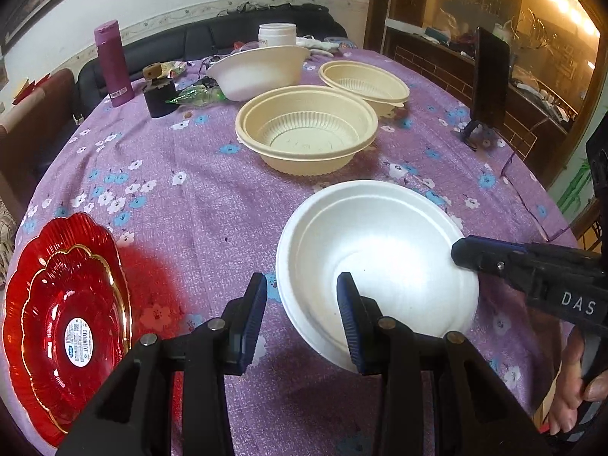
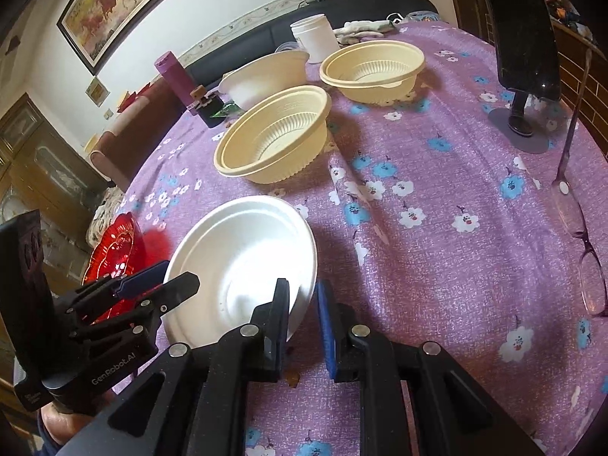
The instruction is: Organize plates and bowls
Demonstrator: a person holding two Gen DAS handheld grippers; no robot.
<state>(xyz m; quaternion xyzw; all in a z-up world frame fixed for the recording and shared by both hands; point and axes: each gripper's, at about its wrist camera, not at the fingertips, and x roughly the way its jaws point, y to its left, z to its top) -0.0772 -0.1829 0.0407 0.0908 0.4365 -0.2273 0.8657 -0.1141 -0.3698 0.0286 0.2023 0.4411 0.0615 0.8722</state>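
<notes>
Left wrist view is showing the left gripper [image 1: 302,319] sitting low over the near rim of a white bowl [image 1: 380,250] on a purple flowered cloth [image 1: 182,205]. Its jaws are standing apart astride the rim: one blue pad is lying inside the bowl, the other outside on the cloth side, and neither is visibly pressing the foam. The right gripper [image 1: 461,252] is reaching in from the right, its black tip touching the bowl's far-right rim. From its own camera, the right gripper [image 2: 302,319] is straddling that rim with a narrow gap between its pads, the bowl's edge [image 2: 304,266] passing between them; whether the pads are pinching it cannot be told. A hand [image 1: 577,387] is gripping the right tool's handle at the frame's lower right.

Two red plates [image 1: 68,323], a smaller one nested in a larger, are lying at the table's near-left edge, well apart from the white bowl. Beyond the white bowl, a beige bowl [image 1: 307,129] is standing upright; a second beige bowl [image 1: 364,81] is sitting behind it to the right, and a white-and-beige bowl [image 1: 258,70] is tilting behind it to the left. A purple bottle [image 1: 114,64] and a white jar [image 1: 277,34] are standing farther back. Glasses [image 2: 581,235] are lying at the right.
</notes>
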